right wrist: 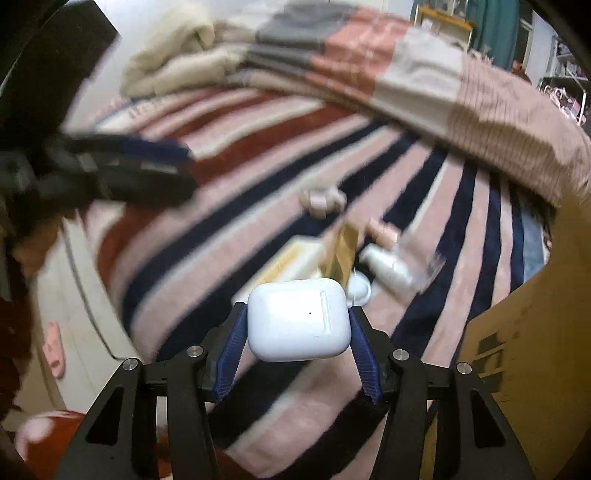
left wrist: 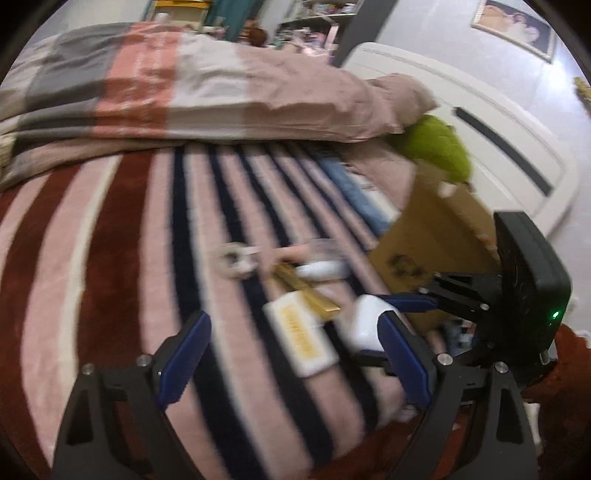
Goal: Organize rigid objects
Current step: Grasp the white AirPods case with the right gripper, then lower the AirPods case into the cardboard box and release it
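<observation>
1. The right tongs have a white earbud case pinched between their blue pads, lifted clear of the bed.
2. The left tongs stand wide apart and empty above the striped blanket, near the white box with a yellow label.
3. Judged step: carrying the case to the cardboard box at the bed's right edge. The next move calls for swinging over its rim and letting go (the inside is out of view).
4. Left on the blanket mid-bed: a gold bar, a white bottle and a small pale clip.
5. A folded quilt lies along the bed's far edge; white headboard and a framed picture lie beyond.
</observation>
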The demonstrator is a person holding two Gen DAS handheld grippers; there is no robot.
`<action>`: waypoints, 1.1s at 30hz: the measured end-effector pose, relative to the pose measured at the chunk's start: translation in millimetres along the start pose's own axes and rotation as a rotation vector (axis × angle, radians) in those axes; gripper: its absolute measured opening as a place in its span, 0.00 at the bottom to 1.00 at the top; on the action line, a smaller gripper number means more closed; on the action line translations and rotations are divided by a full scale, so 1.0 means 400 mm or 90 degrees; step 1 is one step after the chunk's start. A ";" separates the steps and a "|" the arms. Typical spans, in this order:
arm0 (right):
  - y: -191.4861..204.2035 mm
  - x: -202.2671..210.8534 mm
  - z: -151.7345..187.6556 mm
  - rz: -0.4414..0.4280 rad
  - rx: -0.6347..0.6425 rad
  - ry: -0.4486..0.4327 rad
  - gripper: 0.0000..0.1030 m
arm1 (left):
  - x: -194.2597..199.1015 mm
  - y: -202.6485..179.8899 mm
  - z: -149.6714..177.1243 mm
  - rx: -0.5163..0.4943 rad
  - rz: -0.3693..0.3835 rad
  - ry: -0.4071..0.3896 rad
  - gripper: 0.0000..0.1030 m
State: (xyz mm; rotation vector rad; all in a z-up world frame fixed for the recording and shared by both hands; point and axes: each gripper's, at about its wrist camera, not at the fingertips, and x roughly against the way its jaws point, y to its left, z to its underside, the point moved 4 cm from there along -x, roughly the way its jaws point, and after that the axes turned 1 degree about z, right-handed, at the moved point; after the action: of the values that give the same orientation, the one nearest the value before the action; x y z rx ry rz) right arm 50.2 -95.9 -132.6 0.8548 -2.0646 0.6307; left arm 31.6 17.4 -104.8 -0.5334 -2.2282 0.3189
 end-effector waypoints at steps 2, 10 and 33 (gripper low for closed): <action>0.010 0.055 -0.026 -0.006 0.000 -0.037 0.49 | 0.004 -0.050 -0.022 -0.010 0.046 0.002 0.87; -0.005 0.238 -0.090 0.005 0.003 -0.153 0.49 | 0.024 -0.222 -0.137 -0.059 0.139 -0.004 0.57; -0.459 0.321 0.058 0.084 -0.201 -0.038 0.49 | -0.376 -0.571 -0.314 -0.141 0.202 0.205 0.35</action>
State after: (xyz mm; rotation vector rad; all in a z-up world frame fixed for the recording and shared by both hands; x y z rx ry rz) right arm 118.1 -275.8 -15.4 0.5655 -2.2125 0.3367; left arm 153.9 -248.0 -33.2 -0.9898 -1.8739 0.1331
